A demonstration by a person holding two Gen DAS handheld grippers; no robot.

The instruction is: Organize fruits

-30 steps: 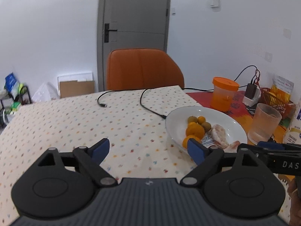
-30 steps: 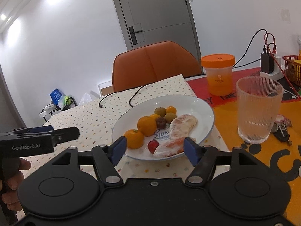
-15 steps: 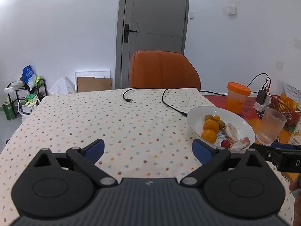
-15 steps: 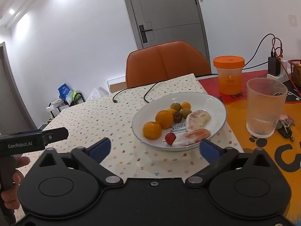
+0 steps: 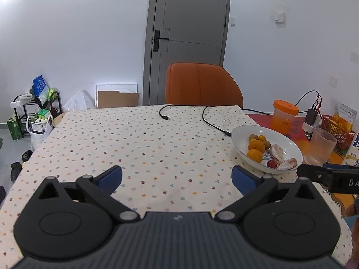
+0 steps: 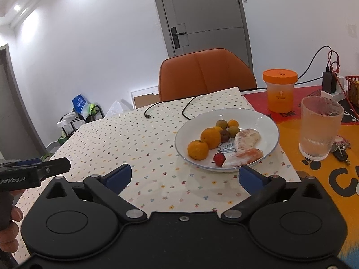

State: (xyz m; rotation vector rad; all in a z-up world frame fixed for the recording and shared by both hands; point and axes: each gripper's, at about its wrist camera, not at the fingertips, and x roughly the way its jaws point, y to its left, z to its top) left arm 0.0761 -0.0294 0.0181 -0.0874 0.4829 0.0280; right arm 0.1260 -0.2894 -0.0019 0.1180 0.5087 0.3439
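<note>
Grippers both empty, jaws spread wide. Left gripper hangs over bare dotted tablecloth; right gripper sits just short of the white plate, which lies at about 1 o'clock from it in the right wrist view.

Fruit all on the plate:
- two oranges, touching, at the plate's 9 o'clock side
- cluster of small round fruits, green, orange and dark, toward 12 o'clock
- two peeled pale-pink citrus segments from centre to 5 o'clock
- one small red fruit at 6 o'clock, just beside the lower segment

Judgement: nothing sorted yet; step in hand is the approach for a first pick. No second container visible, so destination cannot be told.

Notes for doing it well:
- Right gripper is the nearer tool. Near orange is the easiest target: firm, exposed on its outer side.
- Come from above, one finger slipping between orange and plate rim, the other into the gap by its neighbour.
- Close gently; round skin may roll.
- Peeled segments look soft; likely to crush or tear. Leave for last, light grip.
- Ribbed glass stands near the plate at 3 o'clock; keep the swing clear.
</note>
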